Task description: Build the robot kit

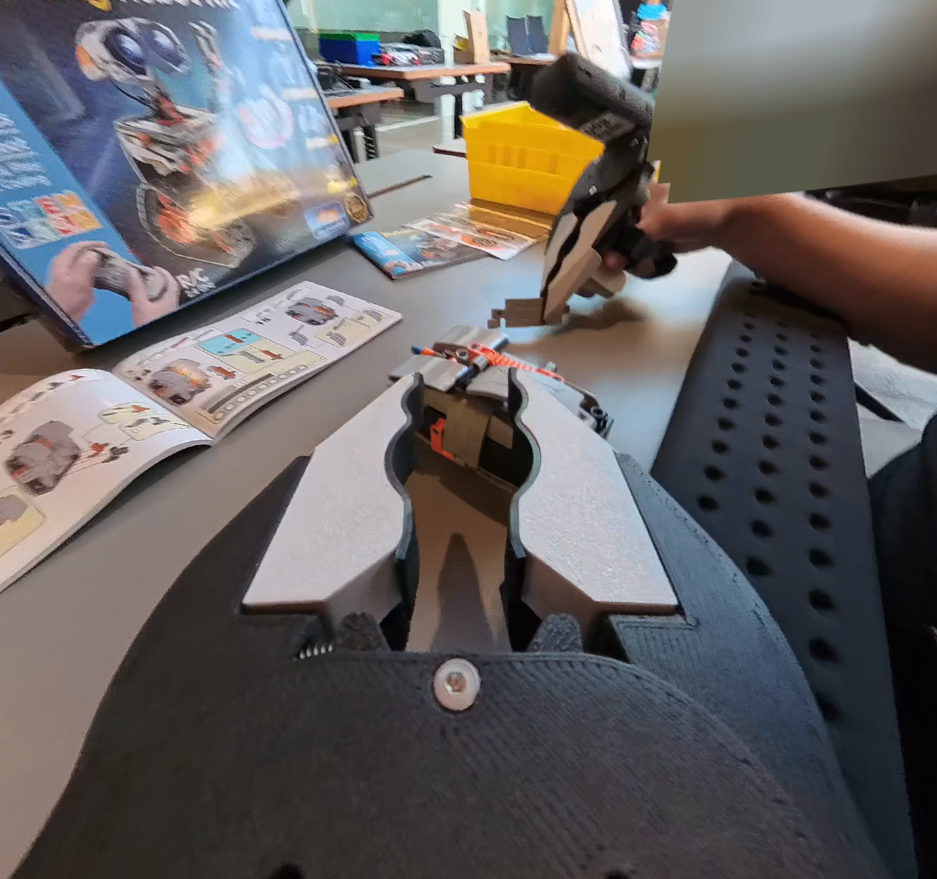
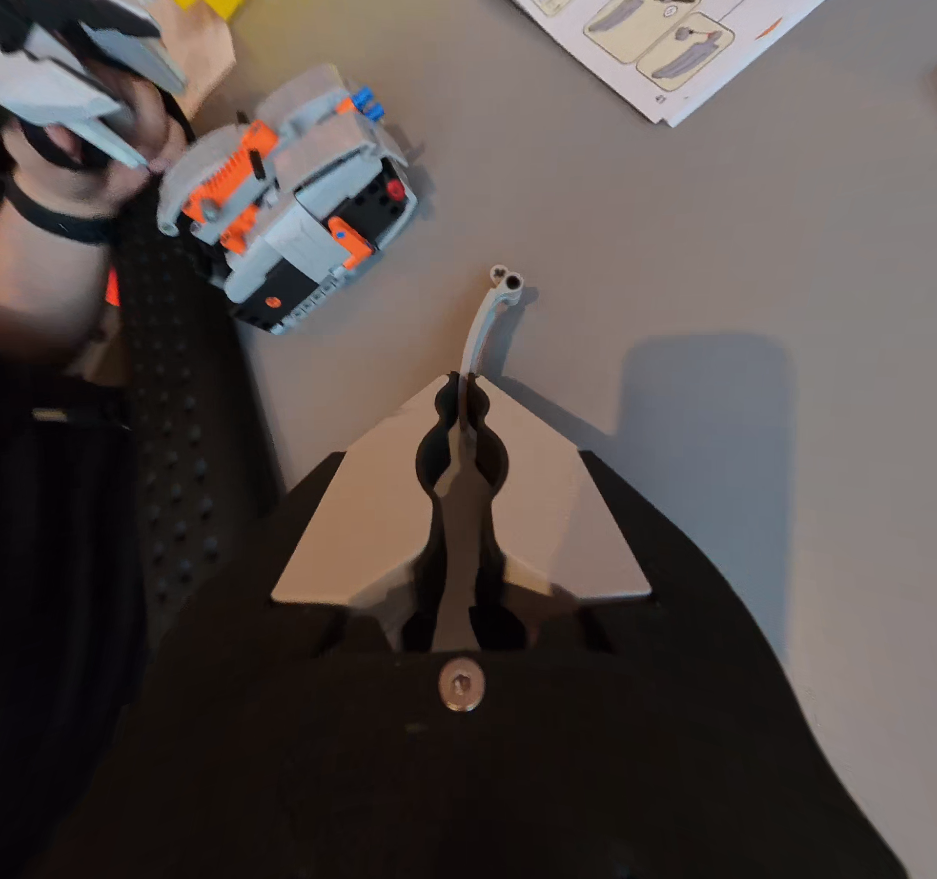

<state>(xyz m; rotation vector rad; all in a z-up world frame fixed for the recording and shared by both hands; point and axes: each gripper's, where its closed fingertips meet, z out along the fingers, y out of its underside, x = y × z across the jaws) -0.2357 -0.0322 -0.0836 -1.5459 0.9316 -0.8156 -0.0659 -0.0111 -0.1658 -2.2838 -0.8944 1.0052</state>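
Right tongs (image 2: 464, 388) pinch curved grey piece (image 2: 481, 327) | left tongs (image 1: 464, 398) straddle model (image 1: 466, 363)

Both views are evenly bright, lit from overhead with daylight through far glass walls. Glare washes the glossy kit box (image 1: 167, 145), which is smeared by motion blur. The other gripper (image 2: 76, 68) blurs heavily at the frame's corner. A soft-edged shadow (image 2: 705, 428) falls on the grey table (image 2: 608, 195). Wide-angle distortion stretches the edges.
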